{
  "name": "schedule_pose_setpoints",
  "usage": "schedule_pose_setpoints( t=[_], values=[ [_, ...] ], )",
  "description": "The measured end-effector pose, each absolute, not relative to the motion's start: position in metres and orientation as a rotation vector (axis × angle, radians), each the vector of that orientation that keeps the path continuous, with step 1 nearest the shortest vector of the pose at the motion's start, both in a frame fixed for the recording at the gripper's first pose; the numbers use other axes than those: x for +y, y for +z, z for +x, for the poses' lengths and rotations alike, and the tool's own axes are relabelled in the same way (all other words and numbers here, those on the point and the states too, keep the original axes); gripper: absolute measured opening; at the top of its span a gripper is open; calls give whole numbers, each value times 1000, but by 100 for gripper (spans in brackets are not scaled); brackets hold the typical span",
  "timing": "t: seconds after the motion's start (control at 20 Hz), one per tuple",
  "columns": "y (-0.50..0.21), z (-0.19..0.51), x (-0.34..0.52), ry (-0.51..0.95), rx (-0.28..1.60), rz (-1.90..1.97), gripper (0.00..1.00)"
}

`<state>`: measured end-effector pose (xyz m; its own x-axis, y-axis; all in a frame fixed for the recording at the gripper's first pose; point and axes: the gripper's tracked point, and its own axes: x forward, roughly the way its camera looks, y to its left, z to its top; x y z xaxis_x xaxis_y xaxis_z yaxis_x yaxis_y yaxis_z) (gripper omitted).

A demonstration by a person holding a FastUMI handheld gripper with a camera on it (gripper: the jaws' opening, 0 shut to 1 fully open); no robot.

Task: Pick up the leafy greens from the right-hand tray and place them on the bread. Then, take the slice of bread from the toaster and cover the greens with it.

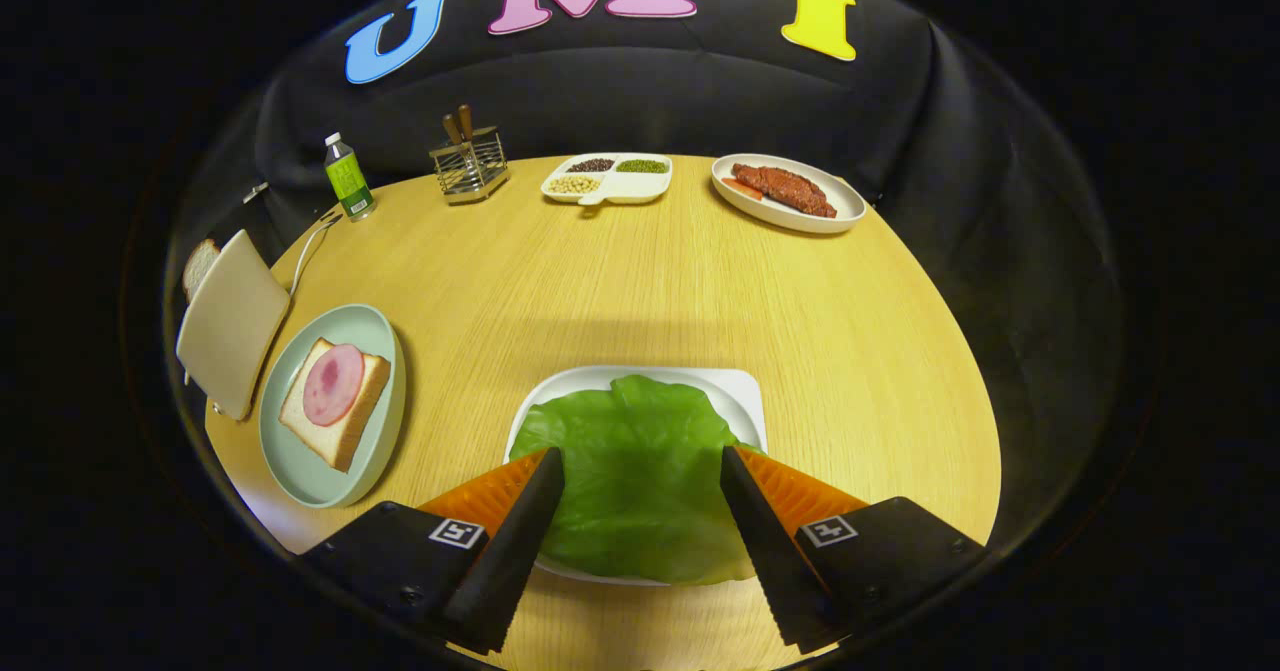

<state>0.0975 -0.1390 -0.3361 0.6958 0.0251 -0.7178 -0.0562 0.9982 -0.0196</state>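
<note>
Leafy greens lie as one broad sheet on the white tray, directly between the fingers of the tool.

Going left to right: at about nine o'clock from the tool stands the toaster with a slice of bread showing behind it. Just beside it, a pale green plate carries the bread topped with a round of ham. Then comes the tray with the greens at the tool's twelve o'clock.

The tool is spread wide, a finger over each side of the leaf, gripping nothing; whether the tips touch the leaf I cannot tell. The leaf looks roughly round, a little longer along the tool's forward line. I judge the pickup has yet to be made, and the bread to be covered lies towards ten o'clock across the worktop.
</note>
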Motion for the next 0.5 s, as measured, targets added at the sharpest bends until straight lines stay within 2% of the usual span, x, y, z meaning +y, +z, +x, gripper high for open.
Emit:
schedule_pose_setpoints(
  t=[0.35, 0.4, 0.45, 0.5],
  values=[
    [-339, 93, -135, 60, 813, -52, 98],
    [-339, 94, -135, 58, 810, -53, 92],
    [-337, 95, -133, 62, 812, -48, 91],
    [-339, 94, -131, 60, 814, -50, 83]
  ],
)
